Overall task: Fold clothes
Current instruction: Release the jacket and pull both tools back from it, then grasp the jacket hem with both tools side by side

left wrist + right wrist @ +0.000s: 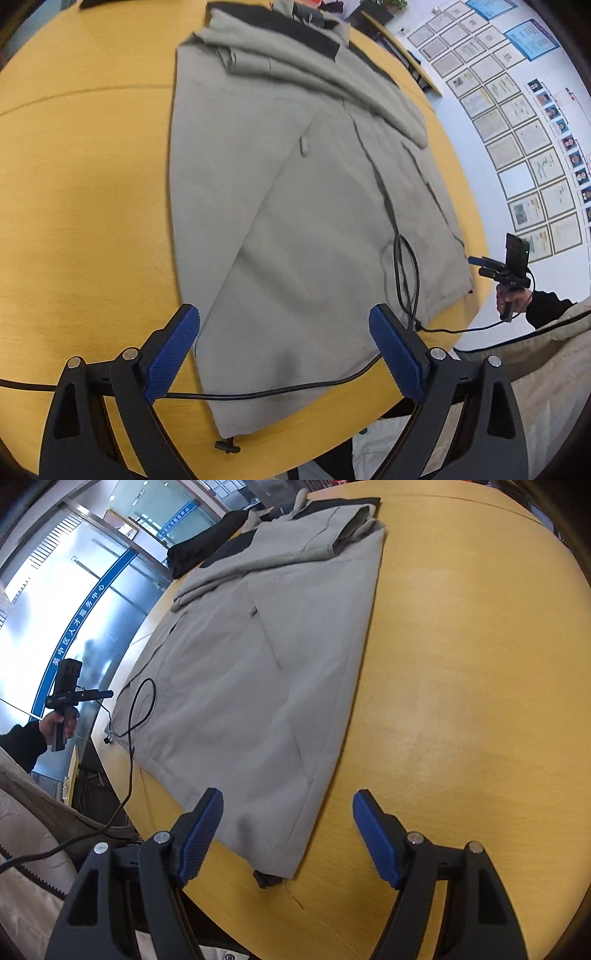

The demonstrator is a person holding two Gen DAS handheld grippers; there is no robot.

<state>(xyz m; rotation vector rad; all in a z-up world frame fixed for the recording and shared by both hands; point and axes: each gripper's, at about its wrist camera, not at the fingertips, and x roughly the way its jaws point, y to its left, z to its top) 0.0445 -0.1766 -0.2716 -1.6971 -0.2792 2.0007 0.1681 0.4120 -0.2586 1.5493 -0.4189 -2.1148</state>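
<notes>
Two grippers hang over a round wooden table (92,192), each with its blue-padded jaws spread wide and nothing between them. The left gripper (284,349) sits at the bottom of its own view, above the near hem of a grey jacket (295,206) that lies flat across the middle of the frame, sleeves folded over toward the top. A black cable (406,273) loops over the jacket's lower right. The right gripper (288,825) hovers above the jacket's near corner, where a black toggle (266,879) rests on the wood.
</notes>
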